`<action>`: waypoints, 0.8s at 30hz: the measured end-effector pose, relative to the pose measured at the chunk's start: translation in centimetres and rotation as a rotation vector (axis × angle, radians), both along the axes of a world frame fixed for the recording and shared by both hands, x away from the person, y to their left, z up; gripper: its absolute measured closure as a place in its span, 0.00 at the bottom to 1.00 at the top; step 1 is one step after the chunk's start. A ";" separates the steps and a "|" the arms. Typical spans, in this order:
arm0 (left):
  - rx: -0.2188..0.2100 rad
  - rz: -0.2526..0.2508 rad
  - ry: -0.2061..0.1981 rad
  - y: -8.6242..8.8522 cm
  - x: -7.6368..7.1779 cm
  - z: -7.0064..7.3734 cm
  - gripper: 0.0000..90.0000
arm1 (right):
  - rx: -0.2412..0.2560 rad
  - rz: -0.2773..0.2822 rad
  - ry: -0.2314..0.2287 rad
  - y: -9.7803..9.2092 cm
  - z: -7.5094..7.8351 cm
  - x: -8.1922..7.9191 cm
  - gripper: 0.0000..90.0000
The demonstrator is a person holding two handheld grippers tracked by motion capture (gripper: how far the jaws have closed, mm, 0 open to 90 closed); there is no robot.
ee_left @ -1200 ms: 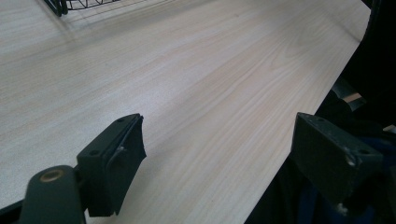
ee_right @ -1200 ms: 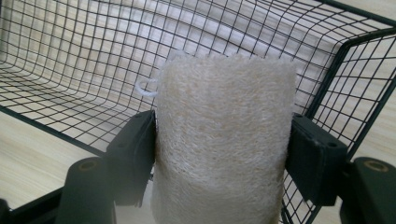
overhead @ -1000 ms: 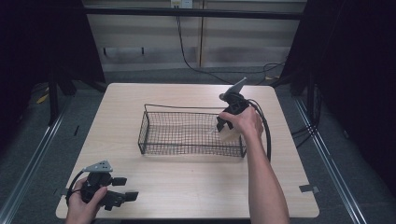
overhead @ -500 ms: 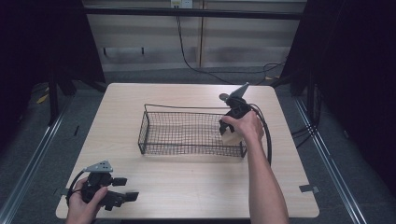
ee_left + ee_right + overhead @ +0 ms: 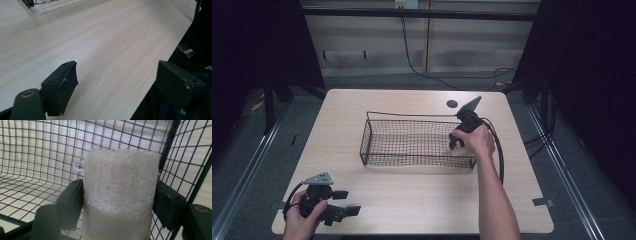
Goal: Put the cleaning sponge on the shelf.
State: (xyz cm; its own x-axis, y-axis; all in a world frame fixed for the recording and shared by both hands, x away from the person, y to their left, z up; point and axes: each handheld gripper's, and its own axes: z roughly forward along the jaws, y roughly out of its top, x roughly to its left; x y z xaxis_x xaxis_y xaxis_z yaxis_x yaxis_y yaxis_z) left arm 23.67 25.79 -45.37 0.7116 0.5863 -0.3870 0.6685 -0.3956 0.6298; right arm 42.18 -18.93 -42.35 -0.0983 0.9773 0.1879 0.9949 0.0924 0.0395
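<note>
Right claw [image 5: 453, 144], lower inside basket [image 5: 377, 125]

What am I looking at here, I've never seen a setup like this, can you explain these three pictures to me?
A person sits at a wooden table holding a hand-held two-jaw gripper in each hand. The high view looks down from above the person. The other two pictures come from small cameras riding on the grippers, looking along their black jaws.

On the table stands a black wire basket. The right gripper reaches into the basket's right end. Its own view shows its jaws closed on a pale, fibrous scrubbing pad with a small loop, with basket mesh behind.

The left gripper rests near the table's front left corner. Its view shows the jaws wide apart over bare wood, holding nothing.
</note>
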 end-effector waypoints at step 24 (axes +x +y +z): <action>0.001 -0.006 -0.001 0.0 0.0 0.1 0.19 | -0.041 -0.030 -0.002 0.7 -1.2 0.0 0.33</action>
